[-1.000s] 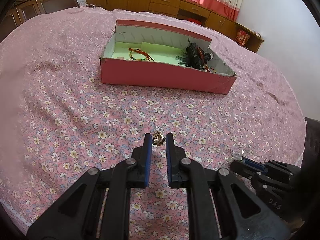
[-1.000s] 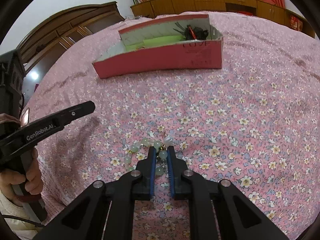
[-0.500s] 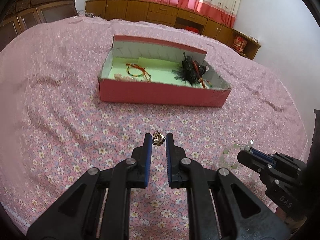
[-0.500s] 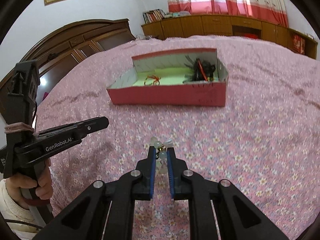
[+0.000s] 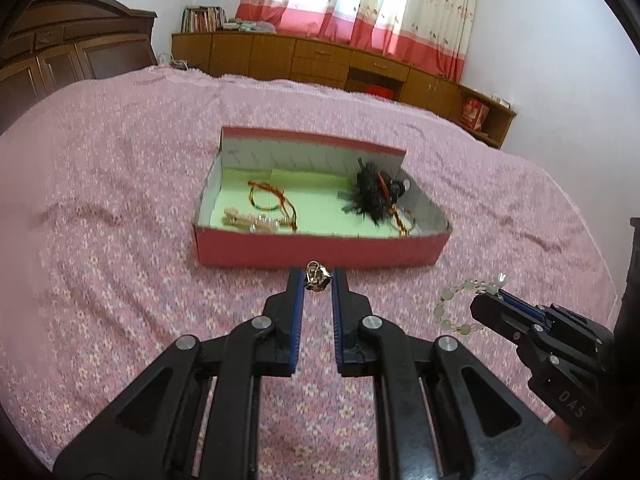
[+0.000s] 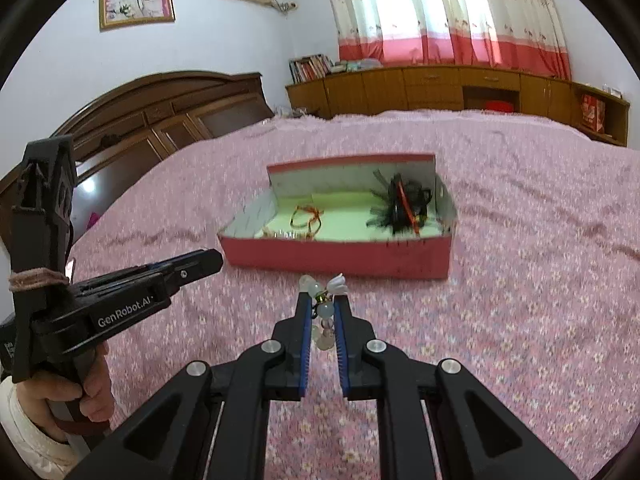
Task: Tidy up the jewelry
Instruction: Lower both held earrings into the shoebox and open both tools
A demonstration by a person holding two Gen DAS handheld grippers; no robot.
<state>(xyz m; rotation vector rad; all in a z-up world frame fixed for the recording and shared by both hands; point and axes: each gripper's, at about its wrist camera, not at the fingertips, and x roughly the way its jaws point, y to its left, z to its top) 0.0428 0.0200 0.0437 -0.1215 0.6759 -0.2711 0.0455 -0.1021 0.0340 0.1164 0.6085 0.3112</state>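
My left gripper [image 5: 317,280] is shut on a small gold ring [image 5: 317,277] and holds it in the air just short of the red box's near wall [image 5: 320,250]. My right gripper [image 6: 322,303] is shut on a pale green bead bracelet [image 6: 325,312], which hangs from it in the left wrist view [image 5: 460,308]. The box [image 6: 340,258] holds red string bracelets [image 5: 272,200], a black feathery piece [image 5: 372,196] and small clips [image 5: 248,220].
The box lies on a bed with a pink floral cover [image 5: 100,240]. A dark wooden headboard [image 6: 160,120] stands at the left, low wooden cabinets [image 5: 340,64] along the far wall. The left gripper also shows in the right wrist view [image 6: 216,260].
Both grippers have risen off the bed cover with their jewelry and moved toward the box. The ring and bracelet now hang clear of the cover.
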